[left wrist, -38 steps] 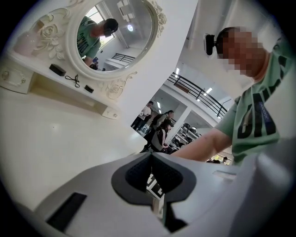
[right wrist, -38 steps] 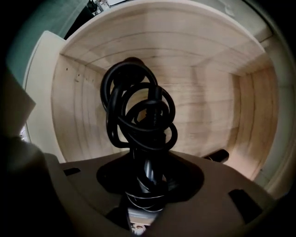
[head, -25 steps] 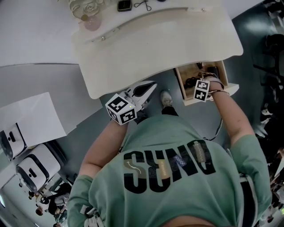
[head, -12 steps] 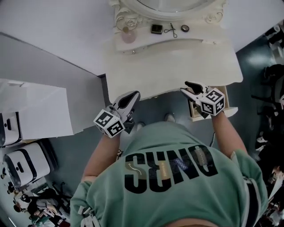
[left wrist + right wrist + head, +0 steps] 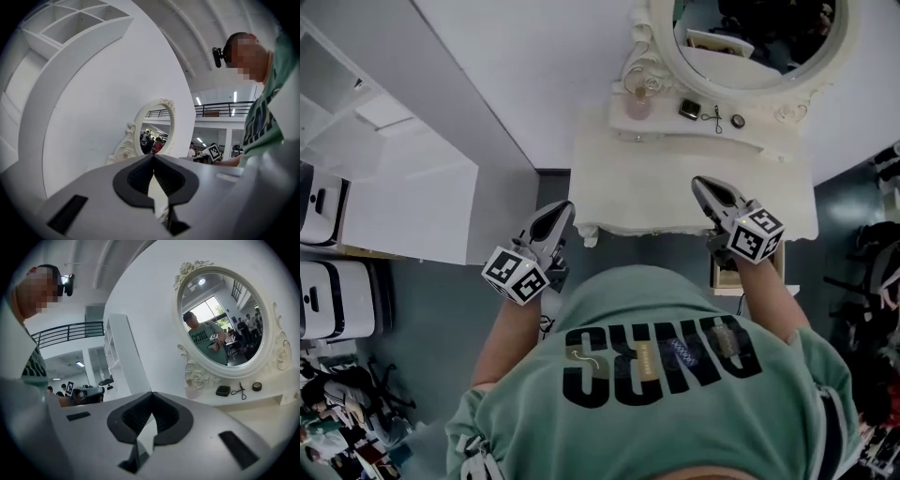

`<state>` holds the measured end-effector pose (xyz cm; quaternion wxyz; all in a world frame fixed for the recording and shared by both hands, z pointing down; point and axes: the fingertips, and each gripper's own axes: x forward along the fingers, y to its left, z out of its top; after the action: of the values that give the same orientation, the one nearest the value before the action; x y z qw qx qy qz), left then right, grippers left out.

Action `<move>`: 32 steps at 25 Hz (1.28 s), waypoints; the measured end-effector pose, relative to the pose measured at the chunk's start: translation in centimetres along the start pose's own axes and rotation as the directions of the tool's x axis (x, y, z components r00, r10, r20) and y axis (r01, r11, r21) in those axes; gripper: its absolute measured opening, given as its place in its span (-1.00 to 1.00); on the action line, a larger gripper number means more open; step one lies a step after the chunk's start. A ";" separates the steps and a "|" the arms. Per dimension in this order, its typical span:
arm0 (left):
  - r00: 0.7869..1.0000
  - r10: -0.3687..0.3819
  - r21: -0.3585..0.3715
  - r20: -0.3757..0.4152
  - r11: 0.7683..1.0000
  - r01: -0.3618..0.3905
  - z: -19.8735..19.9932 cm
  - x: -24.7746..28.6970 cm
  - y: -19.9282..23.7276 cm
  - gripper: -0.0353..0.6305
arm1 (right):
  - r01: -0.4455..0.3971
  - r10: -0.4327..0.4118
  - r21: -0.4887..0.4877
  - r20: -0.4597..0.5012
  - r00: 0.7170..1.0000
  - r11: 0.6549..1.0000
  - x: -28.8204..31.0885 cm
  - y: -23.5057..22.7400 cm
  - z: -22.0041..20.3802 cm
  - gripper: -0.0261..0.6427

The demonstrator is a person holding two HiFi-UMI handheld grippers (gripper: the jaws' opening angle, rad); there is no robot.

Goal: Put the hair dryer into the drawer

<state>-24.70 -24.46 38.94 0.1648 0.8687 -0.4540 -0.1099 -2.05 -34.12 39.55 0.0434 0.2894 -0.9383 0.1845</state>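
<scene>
Drawer [image 5: 722,277], pulled out past the table [image 5: 675,187] edge, lay at 6 o'clock from the right gripper [image 5: 701,183], under that wrist. Right hand was nearer; left gripper [image 5: 561,208] sat well apart at 9 o'clock. Dryer showed in no view, so its axis was untellable. Right jaws had just closed, empty; left jaws met, empty. Both pointed 12 o'clock toward the mirror [image 5: 750,37].

The left gripper [image 5: 153,158] has its 2 jaws together at the tips, with nothing between them. Beyond stands a white wall with an oval mirror [image 5: 157,127] in an ornate frame (people show in its glass). A white shelf unit [image 5: 75,26] sits upper left. At right, a green shirt [image 5: 262,123] and a marker cube [image 5: 213,151].
</scene>
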 end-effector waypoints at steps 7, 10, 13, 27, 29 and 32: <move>0.999 0.024 -0.016 0.029 1.000 -0.023 -0.5 -2.3 0.8 -0.87 | -0.055 0.053 -0.030 -0.092 0.994 0.998 1.9 2.9 -3.3 -0.94; 1.000 0.015 -0.013 0.027 1.000 -0.014 -0.5 -2.2 0.6 -0.87 | -0.064 0.059 -0.048 -0.100 0.993 0.997 1.9 3.2 -3.1 -0.94; 1.000 0.003 -0.019 0.019 1.000 -0.003 -0.8 -2.0 0.2 -0.87 | -0.065 0.060 -0.049 -0.101 0.993 0.997 1.5 3.3 -3.3 -0.94; 0.997 -0.065 -0.040 -0.027 0.997 0.064 -2.3 0.2 -1.7 -0.87 | -0.015 0.012 -0.031 -0.097 0.995 0.999 -0.9 1.6 -3.9 -0.94; 0.997 -0.072 -0.039 -0.033 0.997 0.071 -2.5 0.5 -2.0 -0.87 | -0.016 0.012 -0.033 -0.103 0.995 0.999 -1.0 1.6 -4.3 -0.94; 0.996 -0.081 -0.035 -0.037 0.996 0.080 -2.5 0.7 -2.2 -0.87 | -0.014 0.010 -0.045 -0.105 0.994 0.999 -1.1 1.6 -4.3 -0.94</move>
<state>-21.80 -23.37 40.31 0.1837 0.8853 -0.4135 -0.1073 -2.15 -30.73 42.80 0.0978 0.2727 -0.9404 0.1783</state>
